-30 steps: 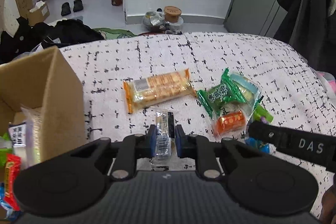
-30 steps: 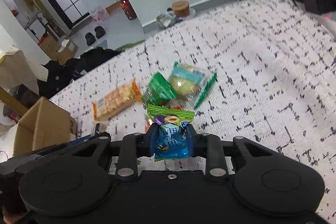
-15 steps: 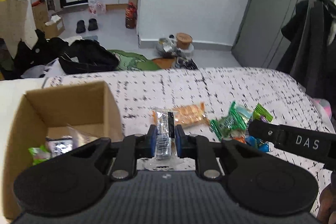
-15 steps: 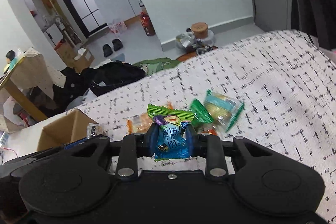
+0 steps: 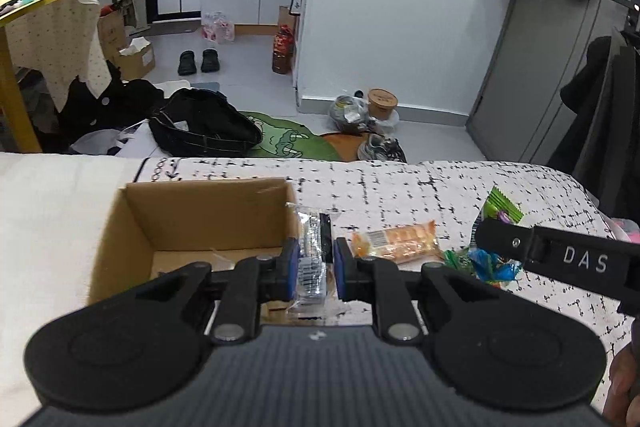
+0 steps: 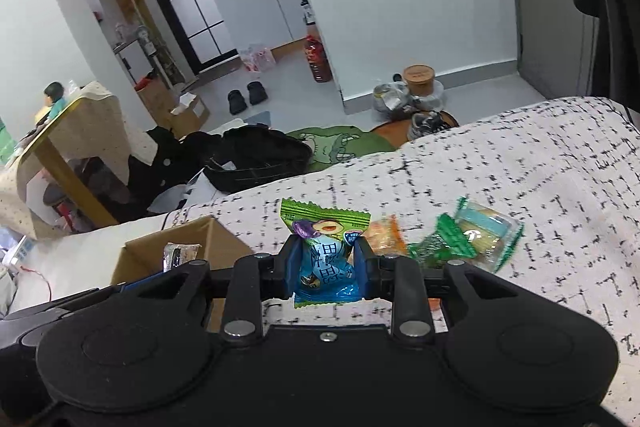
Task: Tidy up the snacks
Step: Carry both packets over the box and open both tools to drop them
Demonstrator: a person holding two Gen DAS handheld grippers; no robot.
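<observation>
Left gripper (image 5: 314,269) clamped on clear-wrapped snack bar (image 5: 312,259), held above near right corner of cardboard box (image 5: 120,227). Right gripper (image 6: 326,269) pinching blue-green candy pouch (image 6: 324,259), right of box. Orange cracker pack (image 5: 394,243) lying farther right on patterned cloth (image 5: 400,187). Probably light, crinkly, slippery wrappers; crushable contents; best gripped mid-body.

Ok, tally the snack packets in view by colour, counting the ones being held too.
clear packet, in the left hand-held gripper: 1
blue and green packet, in the right hand-held gripper: 1
orange packet, on the bedspread: 1
green packet, on the bedspread: 1
pale blue packet, on the bedspread: 1
Total: 5 in clear view
</observation>
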